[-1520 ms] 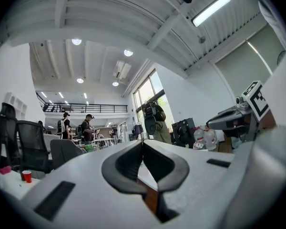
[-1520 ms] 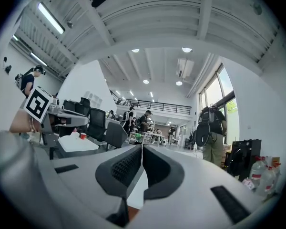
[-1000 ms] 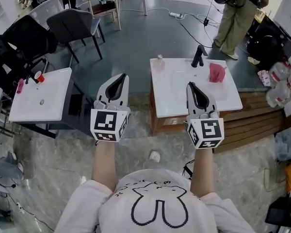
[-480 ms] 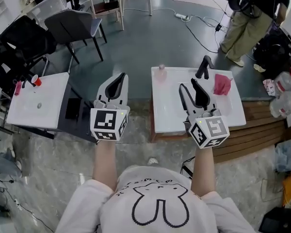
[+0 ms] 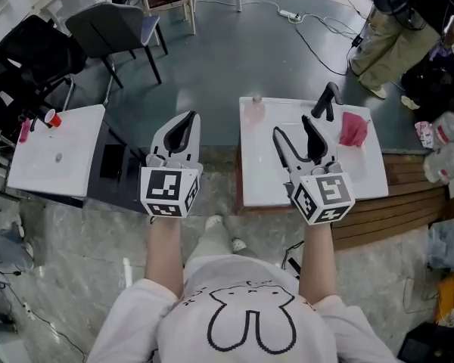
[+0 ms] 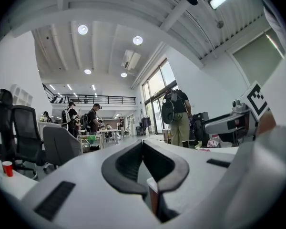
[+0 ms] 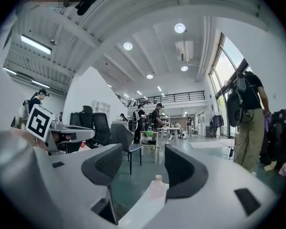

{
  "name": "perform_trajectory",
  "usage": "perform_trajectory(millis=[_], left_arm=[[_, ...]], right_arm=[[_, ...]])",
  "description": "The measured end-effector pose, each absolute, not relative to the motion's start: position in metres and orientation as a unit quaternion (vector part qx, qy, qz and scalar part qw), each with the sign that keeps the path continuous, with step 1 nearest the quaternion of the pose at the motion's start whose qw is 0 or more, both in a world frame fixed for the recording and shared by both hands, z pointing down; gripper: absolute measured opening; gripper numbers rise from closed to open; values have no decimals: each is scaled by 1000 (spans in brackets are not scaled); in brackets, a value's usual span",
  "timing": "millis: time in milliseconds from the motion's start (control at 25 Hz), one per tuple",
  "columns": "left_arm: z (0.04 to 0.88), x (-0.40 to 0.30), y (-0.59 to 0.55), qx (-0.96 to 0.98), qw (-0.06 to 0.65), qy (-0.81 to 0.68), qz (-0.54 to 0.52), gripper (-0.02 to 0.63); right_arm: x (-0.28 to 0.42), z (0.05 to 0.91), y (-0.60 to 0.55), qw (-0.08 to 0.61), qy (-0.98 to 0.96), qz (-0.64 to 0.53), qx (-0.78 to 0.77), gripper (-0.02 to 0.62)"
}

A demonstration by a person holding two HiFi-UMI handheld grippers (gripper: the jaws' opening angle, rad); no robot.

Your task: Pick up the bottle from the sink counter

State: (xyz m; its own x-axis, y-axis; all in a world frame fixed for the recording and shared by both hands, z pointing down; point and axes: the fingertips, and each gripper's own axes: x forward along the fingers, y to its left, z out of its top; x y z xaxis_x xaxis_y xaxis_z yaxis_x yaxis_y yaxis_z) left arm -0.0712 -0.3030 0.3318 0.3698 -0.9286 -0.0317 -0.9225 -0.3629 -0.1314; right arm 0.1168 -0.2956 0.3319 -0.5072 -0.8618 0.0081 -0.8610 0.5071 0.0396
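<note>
One bottle (image 5: 253, 109) upright on worktop (image 5: 261, 180), upper centre, just up-left of right tongs (image 5: 291, 127), the nearer pair | right tongs just opening wide, empty | left tongs (image 5: 188, 118) closed, empty

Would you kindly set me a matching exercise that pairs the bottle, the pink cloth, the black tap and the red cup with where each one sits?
Things
1. bottle
2. cloth
3. tap
4. cup

Places
A. on the small counter off to the left
B. at the far left corner of the sink counter
C. at the far edge of the sink counter, between two other things
D. on the sink counter, just right of the tap

Pairs: 1-B, 2-D, 3-C, 4-A
</note>
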Motion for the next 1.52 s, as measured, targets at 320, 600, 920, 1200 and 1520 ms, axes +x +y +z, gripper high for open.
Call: perform_trajectory(millis=[320, 600, 920, 1200, 1520], left_arm=[[350, -78, -342, -831, 43, 553, -38, 9], [365, -86, -387, -841, 31, 537, -55, 9], [384, -95, -442, -849, 20, 523, -69, 9], [403, -95, -477, -858, 8, 507, -86, 9], [429, -103, -500, -863, -17, 496, -98, 9]], right_arm=[[104, 369, -346, 28, -866, 25, 499, 284], [89, 405, -401, 50, -855, 34, 515, 284], [78, 449, -461, 81, -848, 46, 521, 284], [72, 485, -499, 102, -840, 74, 528, 284], [65, 522, -531, 124, -829, 96, 536, 284]])
